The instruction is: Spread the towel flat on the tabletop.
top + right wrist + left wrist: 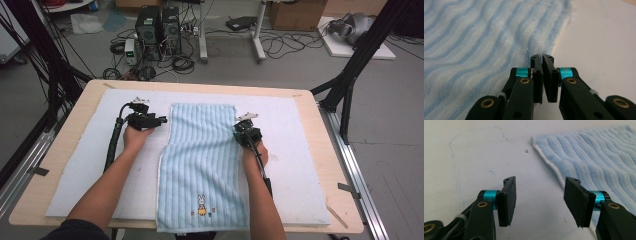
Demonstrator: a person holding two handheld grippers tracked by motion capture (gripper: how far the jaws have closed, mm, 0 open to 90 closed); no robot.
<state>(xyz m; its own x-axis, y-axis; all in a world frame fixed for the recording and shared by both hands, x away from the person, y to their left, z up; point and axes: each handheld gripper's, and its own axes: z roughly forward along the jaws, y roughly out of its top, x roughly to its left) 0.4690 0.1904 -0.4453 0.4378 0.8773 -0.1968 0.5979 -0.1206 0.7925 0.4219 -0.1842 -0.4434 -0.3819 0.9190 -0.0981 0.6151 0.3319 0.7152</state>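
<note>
At towel (pixel 202 160) edges, both tools (pixel 247 125) seemingly level.

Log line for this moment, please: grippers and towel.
left gripper: open, beside towel left edge | right gripper: shut at towel right edge, grip unclear | towel: flat on mat

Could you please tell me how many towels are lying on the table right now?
1: a light blue striped towel lies flat along the middle of the white mat, between both grippers, its near end hanging over the table edge.

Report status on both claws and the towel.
Right claw shut on the towel at its right edge. Left claw open beside the left edge, not gripping. Towel flat on white mat. Nothing in the way.
</note>
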